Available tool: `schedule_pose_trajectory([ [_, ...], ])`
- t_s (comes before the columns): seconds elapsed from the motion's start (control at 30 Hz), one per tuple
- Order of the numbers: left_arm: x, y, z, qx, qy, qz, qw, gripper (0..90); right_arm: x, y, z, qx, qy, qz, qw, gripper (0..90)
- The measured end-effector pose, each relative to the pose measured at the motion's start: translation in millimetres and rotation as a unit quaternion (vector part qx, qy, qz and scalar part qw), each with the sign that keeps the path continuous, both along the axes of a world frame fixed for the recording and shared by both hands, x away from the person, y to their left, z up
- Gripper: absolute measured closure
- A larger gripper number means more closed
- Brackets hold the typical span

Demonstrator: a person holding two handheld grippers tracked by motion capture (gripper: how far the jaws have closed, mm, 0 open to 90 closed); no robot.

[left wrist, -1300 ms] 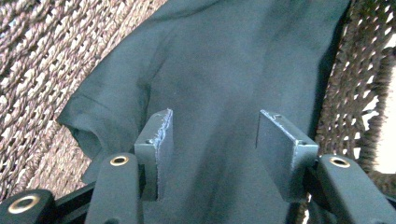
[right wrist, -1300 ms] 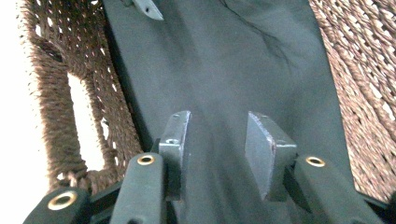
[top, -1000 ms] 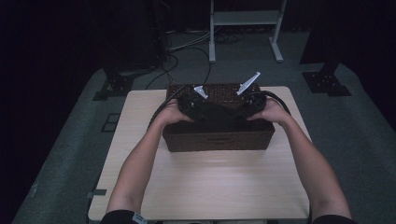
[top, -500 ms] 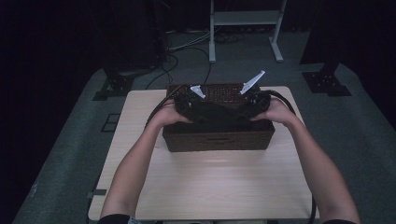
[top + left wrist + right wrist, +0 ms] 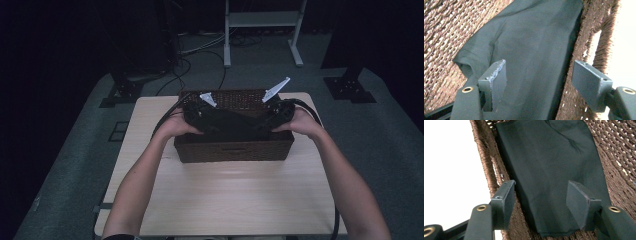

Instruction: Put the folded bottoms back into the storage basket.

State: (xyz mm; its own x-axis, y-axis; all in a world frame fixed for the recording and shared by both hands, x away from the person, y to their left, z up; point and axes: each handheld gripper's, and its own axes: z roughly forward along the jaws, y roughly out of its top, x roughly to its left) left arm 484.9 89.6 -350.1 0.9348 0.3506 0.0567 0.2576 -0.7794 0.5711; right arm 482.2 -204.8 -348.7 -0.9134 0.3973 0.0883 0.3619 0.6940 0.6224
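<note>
From the high view both hands reach into a woven basket on the pale surface, but the jaws themselves are lost in dark cloth there. The left gripper view settles it — its jaws are spread, a folded dark garment lying between and beyond them against the basket wall. The right gripper is likewise spread over the garment's other end — the basket rim passes just outside one jaw.

Bare forearms, no sleeves past the elbows; a dark sleeve edge at the lower left of the high view. Left gripper: black, blocky grey-blue pads, one edge frayed; brass-ringed screw holes on the jaw arms. Right gripper: same build; grey three-cornered plate on top; black cable trailing.
</note>
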Motion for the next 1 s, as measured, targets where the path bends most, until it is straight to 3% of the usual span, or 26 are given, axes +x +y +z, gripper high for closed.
schedule_pose_trajectory([
  [0.33,-10.2,2.9,4.9,-0.011,-0.004,-0.008,0.9999,27.3,-8.8,-4.3,8.0,0.015,-0.009,-0.004,0.9998,35.0],
  [1.0,-30.6,13.6,7.6,-0.024,-0.009,-0.006,0.9997,21.7,-30.5,-15.6,9.9,0.019,-0.02,-0.005,0.9996,30.4],
])
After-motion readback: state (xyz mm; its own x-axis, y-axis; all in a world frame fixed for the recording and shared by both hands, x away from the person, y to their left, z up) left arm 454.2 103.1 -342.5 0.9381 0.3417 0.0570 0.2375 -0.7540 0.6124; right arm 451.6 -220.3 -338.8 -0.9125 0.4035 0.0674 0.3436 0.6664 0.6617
